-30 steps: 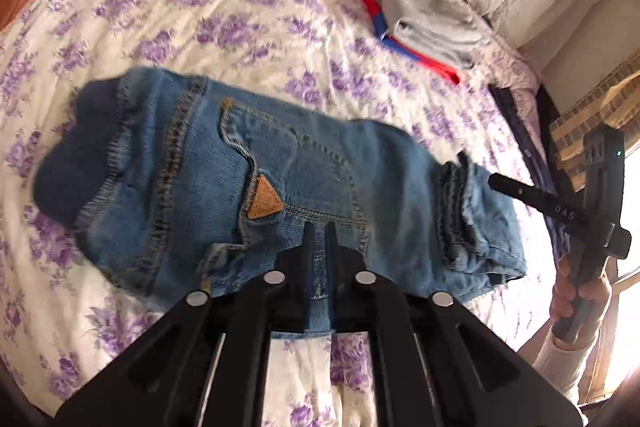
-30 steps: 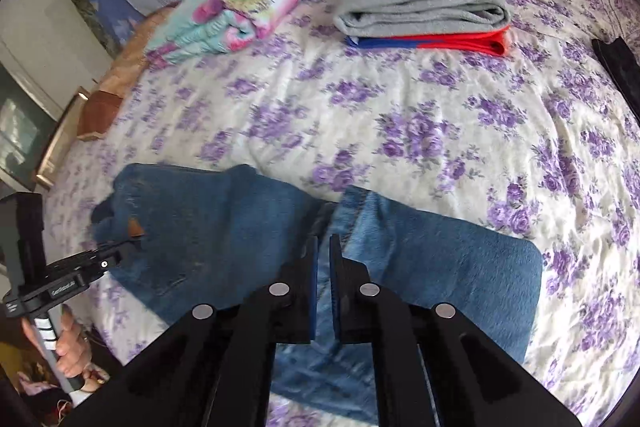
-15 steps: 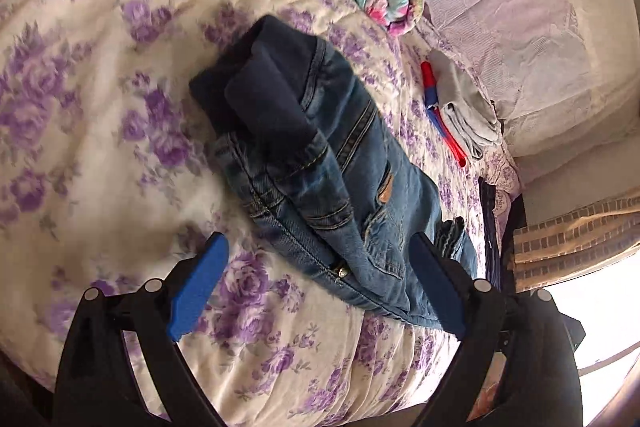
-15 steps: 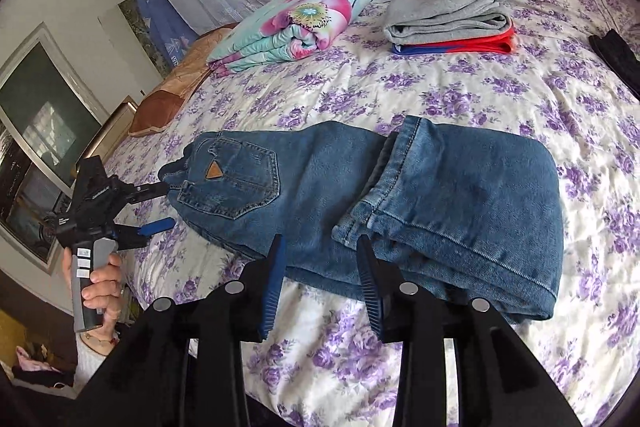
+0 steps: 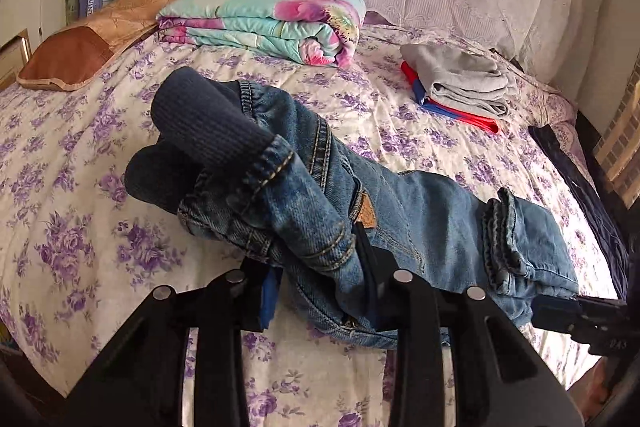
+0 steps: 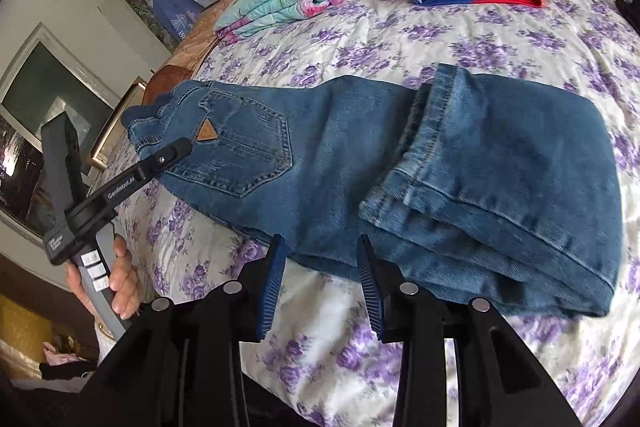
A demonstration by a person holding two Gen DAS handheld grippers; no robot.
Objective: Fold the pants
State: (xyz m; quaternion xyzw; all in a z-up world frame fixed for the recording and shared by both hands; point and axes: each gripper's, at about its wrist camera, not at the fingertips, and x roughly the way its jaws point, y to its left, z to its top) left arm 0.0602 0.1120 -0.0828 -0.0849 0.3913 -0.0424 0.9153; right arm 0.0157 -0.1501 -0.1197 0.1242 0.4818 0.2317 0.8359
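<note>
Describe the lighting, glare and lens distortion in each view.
Left wrist view: daylight blows out the bed's right edge near the jeans; black corners and a bulging bed show the fisheye. Right wrist view: even soft daylight, no glare, jeans sharp, wall frame tilted by the lens.

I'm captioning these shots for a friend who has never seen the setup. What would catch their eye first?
The blue jeans sprawl across the purple-flowered bedspread, legs folded back over themselves. The left gripper has bunched denim at the waist between its fingers. Behind, a bright floral quilt lies folded by the headboard.
</note>
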